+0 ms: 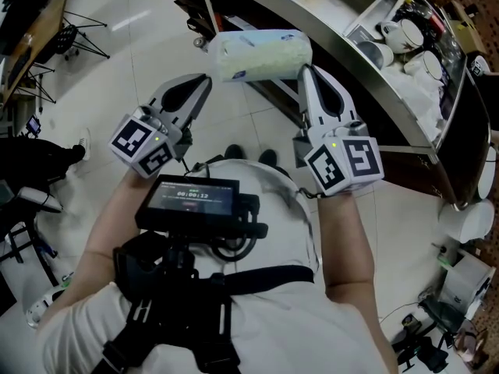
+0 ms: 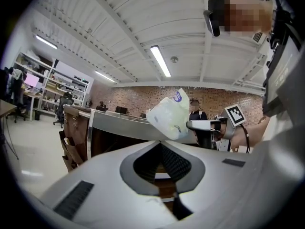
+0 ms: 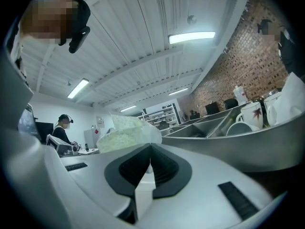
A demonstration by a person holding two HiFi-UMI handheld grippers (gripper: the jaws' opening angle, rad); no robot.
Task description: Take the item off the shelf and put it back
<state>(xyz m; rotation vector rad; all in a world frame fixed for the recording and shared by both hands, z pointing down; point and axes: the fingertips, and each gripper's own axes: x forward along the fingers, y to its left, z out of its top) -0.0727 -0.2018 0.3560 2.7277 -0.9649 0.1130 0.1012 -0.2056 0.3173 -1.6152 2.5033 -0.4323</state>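
A pale green tissue pack point(image 1: 261, 54) in clear plastic wrap hangs in the air in front of a metal shelf unit point(image 1: 366, 84). My right gripper point(image 1: 304, 70) is shut on the film at the pack's right end. In the right gripper view the pack point(image 3: 121, 132) sits just beyond the right gripper point(image 3: 150, 147), with white film pinched in the jaws. My left gripper point(image 1: 205, 80) is shut, its tips just under the pack's left end with nothing between them. From the left gripper point(image 2: 160, 143) the pack point(image 2: 167, 118) shows above and beyond its tips, held by the right gripper point(image 2: 191, 124).
White cups point(image 1: 398, 33) and crockery stand in the shelf's compartments at the upper right; the cups point(image 3: 250, 113) also show in the right gripper view. A chest-mounted screen point(image 1: 191, 201) sits below my hands. Light tiled floor point(image 1: 132, 68) lies to the left. People sit at desks far off.
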